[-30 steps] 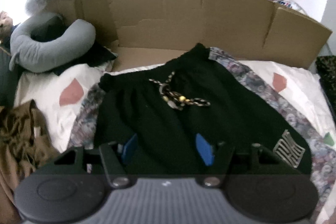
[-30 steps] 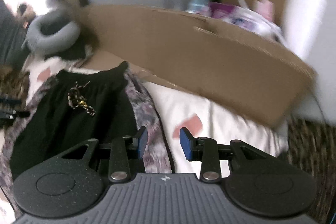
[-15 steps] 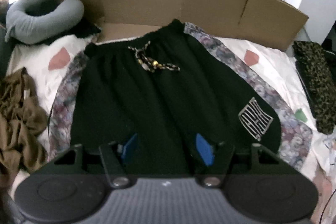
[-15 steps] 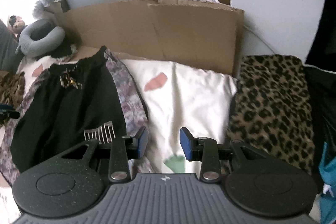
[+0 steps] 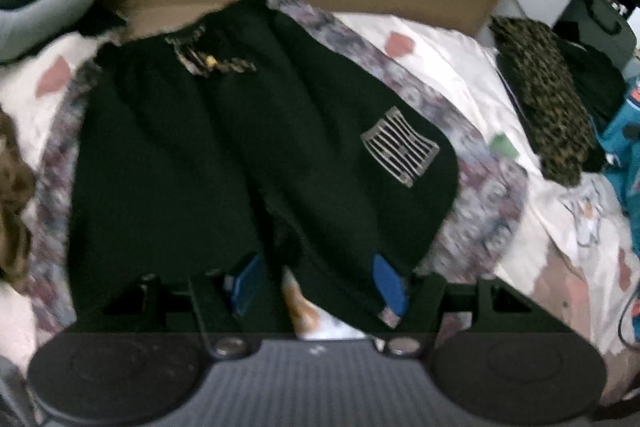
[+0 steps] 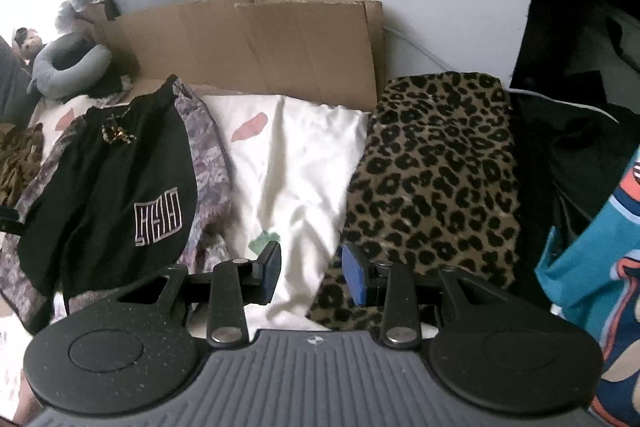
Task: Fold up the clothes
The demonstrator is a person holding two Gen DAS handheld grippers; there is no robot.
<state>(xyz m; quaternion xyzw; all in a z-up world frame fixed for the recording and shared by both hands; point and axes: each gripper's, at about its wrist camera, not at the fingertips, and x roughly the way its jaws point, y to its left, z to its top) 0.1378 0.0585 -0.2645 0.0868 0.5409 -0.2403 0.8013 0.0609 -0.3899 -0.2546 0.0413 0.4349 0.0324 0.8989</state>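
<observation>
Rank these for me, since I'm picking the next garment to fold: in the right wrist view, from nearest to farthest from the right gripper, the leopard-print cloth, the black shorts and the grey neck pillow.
1. Leopard-print cloth, under the right gripper's right finger.
2. Black shorts, off to the left.
3. Grey neck pillow, far back left.

Black shorts (image 5: 224,147) lie spread flat on the bed, waistband toward the cardboard, a patterned drawstring (image 5: 208,57) knotted at the front and a pale striped emblem (image 5: 400,147) on one leg. They rest on a floral-patterned cloth (image 5: 484,187) whose edges show around them. A folded leopard-print garment (image 6: 436,179) lies well apart, beside the white pillow.
</observation>
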